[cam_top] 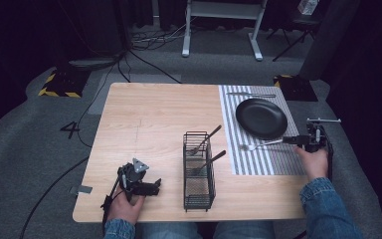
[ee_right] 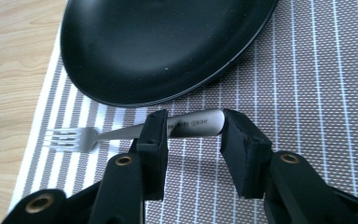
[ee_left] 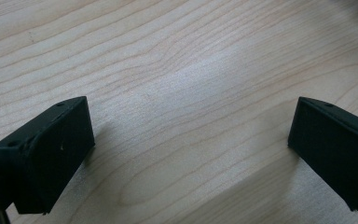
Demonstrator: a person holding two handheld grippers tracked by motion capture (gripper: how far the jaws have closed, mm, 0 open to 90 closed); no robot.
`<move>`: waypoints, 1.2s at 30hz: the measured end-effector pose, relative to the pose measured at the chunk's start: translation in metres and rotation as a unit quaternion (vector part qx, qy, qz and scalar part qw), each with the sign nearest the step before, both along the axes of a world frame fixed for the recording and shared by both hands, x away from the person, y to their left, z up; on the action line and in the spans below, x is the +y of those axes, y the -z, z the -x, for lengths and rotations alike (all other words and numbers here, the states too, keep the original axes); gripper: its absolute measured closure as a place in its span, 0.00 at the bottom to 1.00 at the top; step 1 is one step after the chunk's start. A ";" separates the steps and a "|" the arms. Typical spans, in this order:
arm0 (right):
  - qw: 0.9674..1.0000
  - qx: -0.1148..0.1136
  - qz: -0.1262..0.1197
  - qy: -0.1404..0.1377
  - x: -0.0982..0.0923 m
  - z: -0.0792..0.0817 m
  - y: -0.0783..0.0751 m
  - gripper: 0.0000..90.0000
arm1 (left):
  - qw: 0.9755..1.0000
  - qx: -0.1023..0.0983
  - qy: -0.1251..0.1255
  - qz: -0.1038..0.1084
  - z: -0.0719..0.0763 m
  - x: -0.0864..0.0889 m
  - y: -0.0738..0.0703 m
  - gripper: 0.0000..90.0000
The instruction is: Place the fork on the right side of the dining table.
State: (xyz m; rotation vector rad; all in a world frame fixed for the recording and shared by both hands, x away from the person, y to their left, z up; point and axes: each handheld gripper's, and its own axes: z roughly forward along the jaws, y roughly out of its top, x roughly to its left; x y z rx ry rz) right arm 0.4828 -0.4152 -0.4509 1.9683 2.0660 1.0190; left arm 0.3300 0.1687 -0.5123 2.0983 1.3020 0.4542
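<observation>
A fork (ee_right: 121, 134) is seen lying on the striped placemat (ee_right: 307, 93), its handle end between the parted jaws of the right gripper (ee_right: 193, 140), just below the black plate (ee_right: 158, 42). The left gripper (ee_left: 191, 149) is held agape above bare tabletop (ee_left: 177, 70).

In the right gripper view, the black plate (ee_right: 168, 46) was cut off by the top edge, and the fork (ee_right: 121, 133) tines were blurred. In the high view, the utensil (cam_top: 251, 94) beyond the plate was too small to identify.
</observation>
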 end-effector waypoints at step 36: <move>0.992 -0.083 0.082 -0.051 0.022 0.021 -0.043 0.54 | 1.000 0.000 0.003 0.000 0.001 0.001 0.000 0.00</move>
